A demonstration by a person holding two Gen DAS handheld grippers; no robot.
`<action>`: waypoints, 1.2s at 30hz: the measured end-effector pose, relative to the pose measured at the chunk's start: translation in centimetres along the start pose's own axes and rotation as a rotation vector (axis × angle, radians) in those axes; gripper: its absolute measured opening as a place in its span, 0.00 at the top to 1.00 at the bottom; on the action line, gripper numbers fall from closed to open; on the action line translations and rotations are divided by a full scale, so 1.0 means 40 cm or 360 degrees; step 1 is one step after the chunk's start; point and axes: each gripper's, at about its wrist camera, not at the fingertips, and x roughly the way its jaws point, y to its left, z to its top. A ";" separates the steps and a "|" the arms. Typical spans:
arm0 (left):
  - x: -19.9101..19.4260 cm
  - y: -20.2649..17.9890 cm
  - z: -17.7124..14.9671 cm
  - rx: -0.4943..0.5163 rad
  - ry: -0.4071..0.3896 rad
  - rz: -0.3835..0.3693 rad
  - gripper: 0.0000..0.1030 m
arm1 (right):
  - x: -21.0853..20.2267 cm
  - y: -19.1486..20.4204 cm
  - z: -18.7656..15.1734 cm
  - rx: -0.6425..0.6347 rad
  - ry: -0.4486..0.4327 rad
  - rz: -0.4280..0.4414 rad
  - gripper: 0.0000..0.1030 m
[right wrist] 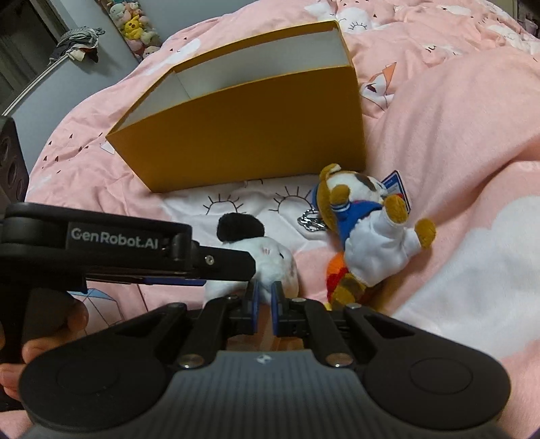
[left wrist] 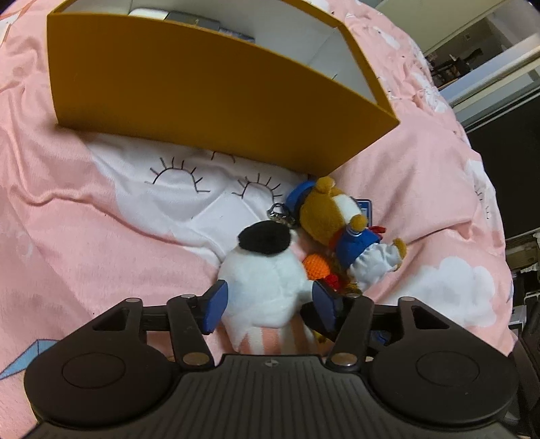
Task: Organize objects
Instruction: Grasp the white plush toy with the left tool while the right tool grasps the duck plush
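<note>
- Pink bedding (left wrist: 84, 209) printed with white clouds and sleepy-eye lashes covers the bed; a shelf of plush toys (right wrist: 135, 27) shows along the far wall in the right wrist view.
- An open yellow box (left wrist: 202, 98) with a white inside stands on the bedding beyond the toys; a few flat items lie in it, too hidden by its wall to name.
- Just in front of the box lies a white plush toy (left wrist: 266, 280) with a black ear patch, on a white cloud print.
- Beside it, touching, lies a brown bear plush (left wrist: 341, 216) in a blue and white outfit, with a metal keychain clip (left wrist: 280, 214) at its head and a blue tag behind it.
- A small orange and red knitted piece (left wrist: 317, 266) sits wedged between the two plush toys.
- The left tool (left wrist: 270, 305) is spread wide with its blue-padded fingers on either side of the white plush toy — the pads look to be at the toy's flanks, though a firm grip cannot be told.
- The right tool (right wrist: 265, 297) has its fingers drawn nearly together, leaving a narrow gap; they sit at the near edge of the white plush toy, and whether they pinch any of it cannot be told.
- From the right wrist view the left tool's black arm crosses in from the left, with a hand (right wrist: 44, 337) on its handle.
</note>
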 end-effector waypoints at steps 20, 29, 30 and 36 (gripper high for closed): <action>0.015 0.001 -0.003 -0.0048 0.0049 0.0032 0.45 | -0.034 -0.035 -0.004 0.0078 -0.0027 -0.0093 0.91; 0.009 -0.013 -0.006 -0.0039 0.0062 0.0043 0.32 | 0.010 -0.013 -0.016 -0.0036 0.0068 -0.0070 0.96; 0.011 -0.017 -0.006 -0.0032 0.0064 0.0050 0.32 | 0.011 -0.011 -0.016 -0.0043 0.0074 -0.0066 0.97; 0.035 -0.022 -0.009 -0.0011 0.0114 0.0134 0.29 | 0.013 -0.004 -0.018 -0.0081 0.0072 -0.0021 0.99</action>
